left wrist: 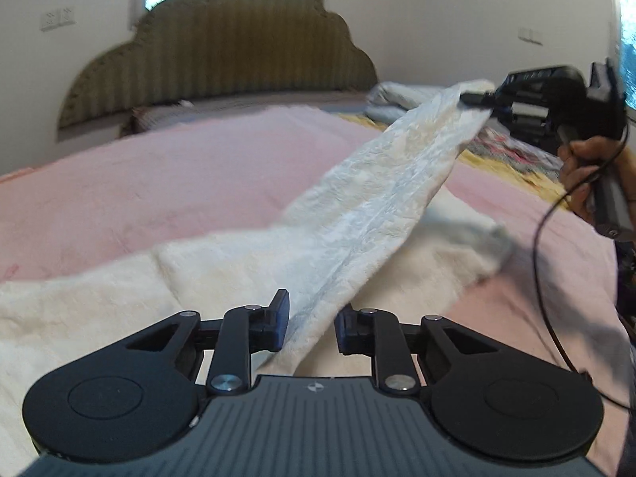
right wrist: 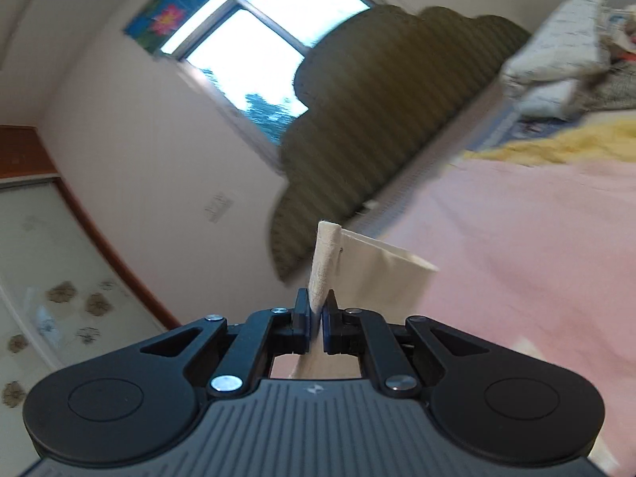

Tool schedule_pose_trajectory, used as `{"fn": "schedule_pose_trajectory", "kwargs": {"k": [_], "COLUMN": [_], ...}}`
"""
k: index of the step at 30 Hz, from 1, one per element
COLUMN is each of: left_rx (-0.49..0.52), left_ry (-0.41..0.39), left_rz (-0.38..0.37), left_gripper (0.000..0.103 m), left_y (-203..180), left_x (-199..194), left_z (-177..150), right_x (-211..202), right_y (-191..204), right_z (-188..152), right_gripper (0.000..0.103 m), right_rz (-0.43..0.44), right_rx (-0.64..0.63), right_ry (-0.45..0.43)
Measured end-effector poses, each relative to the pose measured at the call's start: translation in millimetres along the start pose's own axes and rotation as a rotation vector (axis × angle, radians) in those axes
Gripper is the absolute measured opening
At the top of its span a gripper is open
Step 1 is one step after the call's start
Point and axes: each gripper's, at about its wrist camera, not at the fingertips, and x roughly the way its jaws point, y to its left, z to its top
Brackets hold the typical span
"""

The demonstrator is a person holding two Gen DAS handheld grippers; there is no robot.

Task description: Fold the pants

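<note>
The cream fleece pants (left wrist: 369, 206) lie across a pink bedspread (left wrist: 159, 183). One leg is lifted and stretched from the bed up to my right gripper (left wrist: 475, 100), which is shut on its hem at the upper right. In the right wrist view that gripper (right wrist: 317, 312) pinches the cream hem (right wrist: 369, 274) between its pads. My left gripper (left wrist: 312, 324) is open, with a fold of the lifted leg passing between its fingers, low over the pants.
An olive scalloped headboard (left wrist: 222, 51) stands at the far end of the bed. Folded pillows and bedding (right wrist: 556, 55) and a yellow blanket (right wrist: 556, 139) lie near it. A black cable (left wrist: 542, 278) hangs from the right gripper.
</note>
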Motion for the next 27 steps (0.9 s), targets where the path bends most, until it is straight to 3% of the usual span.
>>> {"fn": "schedule_pose_trajectory", "kwargs": {"k": [3, 8, 11, 15, 23, 27], "left_rx": [0.035, 0.036, 0.048, 0.042, -0.017, -0.023], "left_ry": [0.059, 0.072, 0.059, 0.073, 0.056, 0.085], "left_rz": [-0.018, -0.027, -0.029, -0.031, -0.038, -0.048], "left_gripper": [0.022, 0.022, 0.022, 0.022, 0.022, 0.022], "left_y": [-7, -1, 2, 1, 22, 24], "left_x": [10, 10, 3, 5, -7, -2], "left_z": [-18, -21, -20, -27, -30, -34], "right_x": [-14, -20, -27, -45, -62, -51], "right_y": [-38, -91, -95, -78, -87, -93], "right_z": [-24, -63, -70, -68, -77, -78], "right_gripper": [0.006, 0.006, 0.006, 0.006, 0.006, 0.006], "right_rz": [-0.154, -0.258, -0.254, -0.231, -0.251, -0.282], "right_rx": [0.066, 0.242, 0.272, 0.212, 0.246, 0.239], "right_ry": [0.057, 0.119, 0.101, 0.053, 0.056, 0.082]}}
